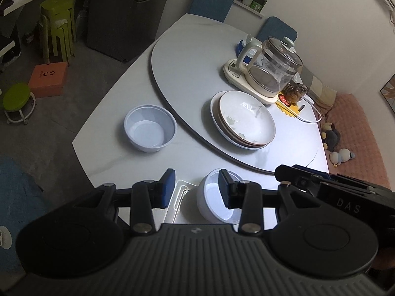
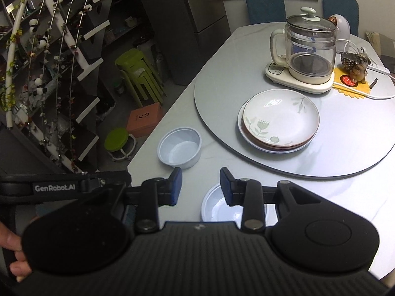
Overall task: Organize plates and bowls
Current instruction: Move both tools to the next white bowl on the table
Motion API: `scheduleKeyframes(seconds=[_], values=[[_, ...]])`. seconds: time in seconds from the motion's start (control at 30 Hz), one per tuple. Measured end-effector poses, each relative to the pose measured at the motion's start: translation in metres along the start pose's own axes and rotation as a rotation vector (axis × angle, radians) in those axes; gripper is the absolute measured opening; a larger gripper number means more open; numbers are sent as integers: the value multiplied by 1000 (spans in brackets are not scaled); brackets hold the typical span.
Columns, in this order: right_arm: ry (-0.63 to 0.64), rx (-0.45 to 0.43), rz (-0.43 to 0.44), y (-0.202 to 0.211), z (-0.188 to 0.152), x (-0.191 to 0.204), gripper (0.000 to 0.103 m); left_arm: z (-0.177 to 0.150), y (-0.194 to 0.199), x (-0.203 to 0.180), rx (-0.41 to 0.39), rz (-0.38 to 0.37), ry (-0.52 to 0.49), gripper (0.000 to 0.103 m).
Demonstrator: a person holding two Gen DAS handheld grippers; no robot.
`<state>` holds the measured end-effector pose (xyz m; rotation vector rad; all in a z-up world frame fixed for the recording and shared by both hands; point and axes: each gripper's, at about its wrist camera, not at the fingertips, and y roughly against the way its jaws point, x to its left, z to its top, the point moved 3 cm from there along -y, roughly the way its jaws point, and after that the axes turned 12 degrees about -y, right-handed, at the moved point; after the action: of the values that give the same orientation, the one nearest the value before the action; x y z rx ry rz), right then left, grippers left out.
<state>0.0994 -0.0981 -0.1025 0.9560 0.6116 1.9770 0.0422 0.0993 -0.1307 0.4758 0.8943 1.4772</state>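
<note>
A stack of plates (image 1: 243, 119) with a flower pattern sits on the round turntable (image 1: 187, 79); it also shows in the right wrist view (image 2: 280, 119). A pale blue bowl (image 1: 150, 128) stands on the table left of it, also in the right wrist view (image 2: 179, 149). A small white bowl (image 1: 214, 197) lies close under my left gripper (image 1: 197, 188), which is open with its right pad over the bowl's rim. My right gripper (image 2: 200, 186) is open above the same small bowl (image 2: 217, 208). Neither holds anything.
A glass kettle (image 1: 271, 66) on its base, a dog figurine (image 1: 296, 93) and a white cable (image 1: 313, 113) stand behind the plates. Blue chairs (image 1: 212, 1) are at the far side. Green stools (image 1: 58, 24) and an orange box (image 1: 48, 79) are on the floor left.
</note>
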Motion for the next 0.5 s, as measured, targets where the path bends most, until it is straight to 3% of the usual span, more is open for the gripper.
scheduleKeyframes(seconds=[0.5], values=[[-12, 24, 5, -13, -8, 26, 37, -5, 17, 31, 4, 37, 12, 47]])
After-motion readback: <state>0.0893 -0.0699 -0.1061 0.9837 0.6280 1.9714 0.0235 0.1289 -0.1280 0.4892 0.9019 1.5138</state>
